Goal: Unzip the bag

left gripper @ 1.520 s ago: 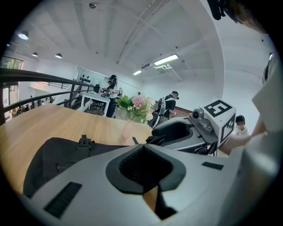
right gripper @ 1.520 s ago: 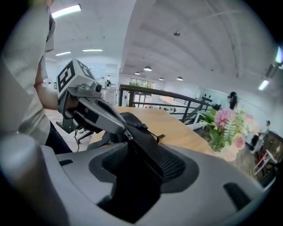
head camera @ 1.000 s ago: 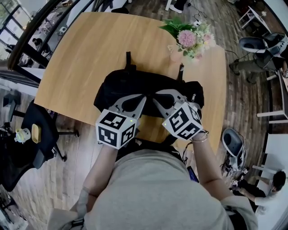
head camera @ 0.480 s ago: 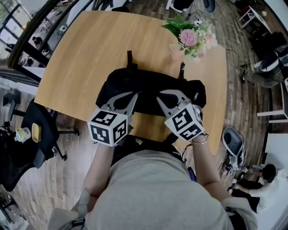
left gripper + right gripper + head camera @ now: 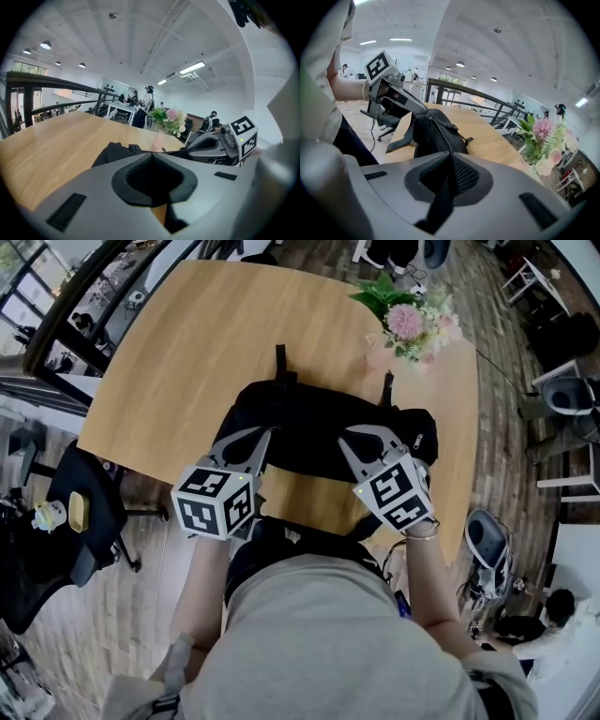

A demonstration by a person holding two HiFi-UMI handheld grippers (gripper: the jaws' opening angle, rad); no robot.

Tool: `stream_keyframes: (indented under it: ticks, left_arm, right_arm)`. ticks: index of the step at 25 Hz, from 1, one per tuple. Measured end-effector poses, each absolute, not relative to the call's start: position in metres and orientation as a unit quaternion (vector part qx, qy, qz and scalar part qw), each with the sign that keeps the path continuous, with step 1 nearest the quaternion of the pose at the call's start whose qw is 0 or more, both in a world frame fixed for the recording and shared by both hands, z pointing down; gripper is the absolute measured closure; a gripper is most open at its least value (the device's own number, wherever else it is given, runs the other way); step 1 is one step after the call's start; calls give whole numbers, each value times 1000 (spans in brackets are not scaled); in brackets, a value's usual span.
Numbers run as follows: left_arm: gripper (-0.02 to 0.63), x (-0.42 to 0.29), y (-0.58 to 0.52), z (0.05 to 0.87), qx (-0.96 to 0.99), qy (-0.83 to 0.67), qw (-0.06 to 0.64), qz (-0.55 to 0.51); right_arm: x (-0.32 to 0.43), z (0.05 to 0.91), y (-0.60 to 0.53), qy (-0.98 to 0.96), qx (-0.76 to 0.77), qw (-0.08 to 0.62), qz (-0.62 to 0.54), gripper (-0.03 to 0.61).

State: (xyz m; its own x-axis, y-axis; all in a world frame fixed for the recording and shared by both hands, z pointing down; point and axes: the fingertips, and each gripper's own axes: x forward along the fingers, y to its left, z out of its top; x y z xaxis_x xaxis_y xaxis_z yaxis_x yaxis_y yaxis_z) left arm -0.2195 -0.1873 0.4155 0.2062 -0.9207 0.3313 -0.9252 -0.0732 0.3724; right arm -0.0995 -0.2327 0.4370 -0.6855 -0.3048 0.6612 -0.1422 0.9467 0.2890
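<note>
A black bag [image 5: 319, 423] lies on the wooden table [image 5: 178, 352], near its front edge. My left gripper [image 5: 266, 433] is shut with its tips on the zipper line at the bag's top left; the pull is hidden between the pads. My right gripper [image 5: 349, 435] is shut on a black strap [image 5: 440, 201] of the bag, which runs down between its jaws. In the right gripper view the zipper [image 5: 443, 133] runs from my right gripper [image 5: 451, 157] across the bag [image 5: 433, 136] to the left gripper [image 5: 425, 111]. The left gripper view shows my left gripper [image 5: 151, 155] shut over the bag [image 5: 110, 152].
A vase of pink flowers [image 5: 408, 329] stands on the table just behind the bag's right end. A dark office chair [image 5: 75, 512] is at the left of the table and another chair [image 5: 487, 540] at the right. The person's body is against the table's front edge.
My left gripper has moved left along the top of the bag, away from the right gripper. The right gripper has kept its place at the bag's right part.
</note>
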Motion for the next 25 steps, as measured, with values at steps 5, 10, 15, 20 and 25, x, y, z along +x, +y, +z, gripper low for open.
stream_keyframes:
  ticks: [5,10,15,20,25]
  left_arm:
    - [592,-251,-176,417,708,-657,259,5]
    - [592,-265,-168,424,700,-664,262,11]
    - [591,-264,-168,431,698,-665,264,15]
    - [591,-265,-166,429,700,-663,263,15]
    - [591,-266,-165,433,695,-668,268,17]
  right_arm:
    - [-102,434,-234,-912,133,375,-101,549]
    - [-102,437,-233,-913,138,373,-96,549]
    - [-100,442,-235,-913,143,369,-96,549]
    - [-103,436,-233,-915,158,359,-95,540]
    - [-102,436,-231,-921,166,347,-66,517]
